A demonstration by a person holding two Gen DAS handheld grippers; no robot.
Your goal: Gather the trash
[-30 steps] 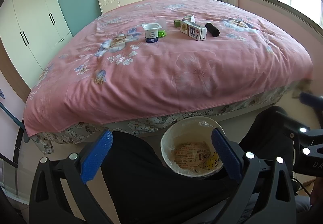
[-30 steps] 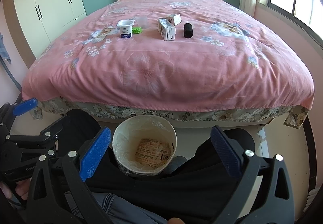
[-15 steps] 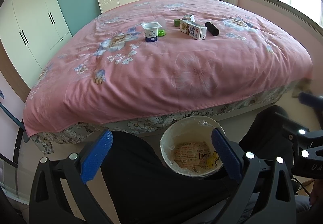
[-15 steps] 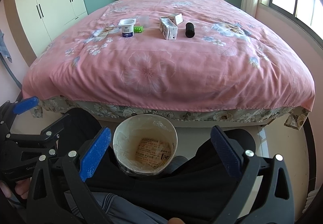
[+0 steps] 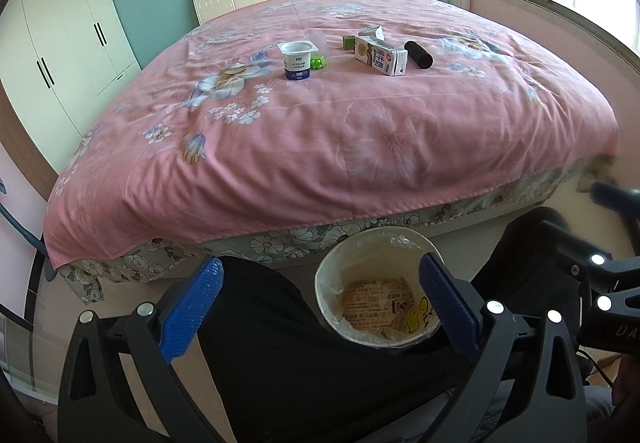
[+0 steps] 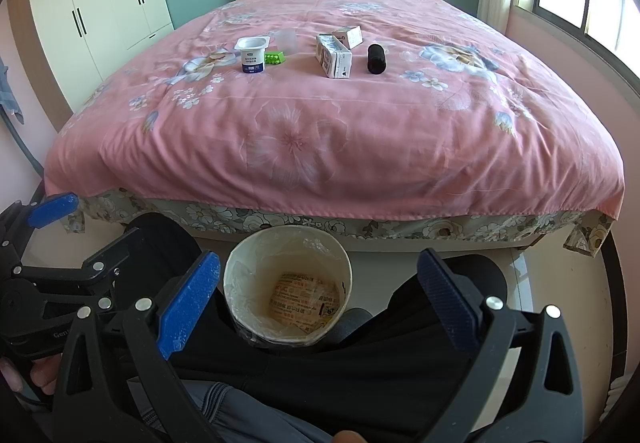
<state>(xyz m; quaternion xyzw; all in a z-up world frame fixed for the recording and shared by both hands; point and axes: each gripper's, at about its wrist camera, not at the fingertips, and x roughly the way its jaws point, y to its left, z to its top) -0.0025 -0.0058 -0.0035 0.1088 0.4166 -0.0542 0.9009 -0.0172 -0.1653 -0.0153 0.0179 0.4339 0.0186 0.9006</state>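
- Mostly, the bed point(image 6: 360, 147) fills both views, covered by a pink flowered blanket, with the trash lying near its middle.
- Below, the paper bucket point(image 6: 240, 283) stands between the person's knees, lined with clear plastic, and a printed wrapper lies on its bottom.
- Both tongs are spread wide and pinch nothing: the left tongs point(image 5: 320, 303) and the right tongs point(image 6: 320, 295) hover low, above the legs and the bucket.
- On the blanket, the milk carton point(image 6: 334, 57) lies on its side, with a small box point(image 6: 349, 36) just behind it.
- To the left of it, the yogurt cup point(image 6: 252, 55) stands upright, beside a green toy piece point(image 6: 275, 57).
- To the right of the carton lies a black cylinder point(image 6: 376, 59).
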